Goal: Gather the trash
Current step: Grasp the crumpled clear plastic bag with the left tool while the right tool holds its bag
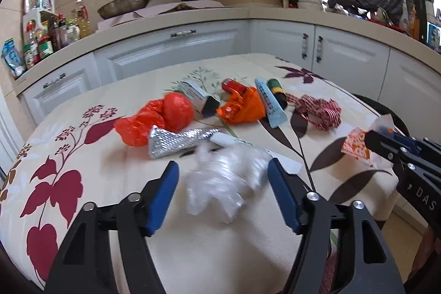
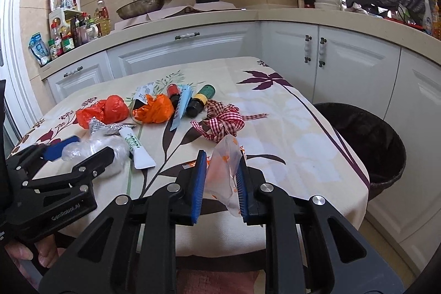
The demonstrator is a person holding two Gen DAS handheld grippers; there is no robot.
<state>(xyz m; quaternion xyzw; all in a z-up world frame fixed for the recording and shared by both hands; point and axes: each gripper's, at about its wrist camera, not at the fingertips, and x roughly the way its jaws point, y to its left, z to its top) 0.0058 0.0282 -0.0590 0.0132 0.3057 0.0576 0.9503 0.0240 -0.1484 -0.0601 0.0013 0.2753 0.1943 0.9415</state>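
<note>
Trash lies on a flowered tablecloth (image 1: 82, 156). My left gripper (image 1: 222, 174) is open, its blue pads on either side of a crumpled clear plastic bag (image 1: 220, 181), not closed on it. My right gripper (image 2: 222, 166) is shut on a clear wrapper with orange print (image 2: 223, 170) and holds it above the table; it also shows in the left wrist view (image 1: 358, 146). Further back lie a red plastic bag (image 1: 162, 117), a silver foil wrapper (image 1: 176, 142), an orange bag (image 1: 242, 106), a white tube (image 2: 137, 149), a blue tube (image 1: 270, 104) and a checked ribbon (image 2: 220, 123).
A black-lined trash bin (image 2: 366, 145) stands on the floor at the table's right edge. Small bottles (image 2: 199, 99) and a carton (image 1: 198, 97) lie among the trash. White cabinets and a counter with bottles and a pan (image 2: 140, 6) run behind.
</note>
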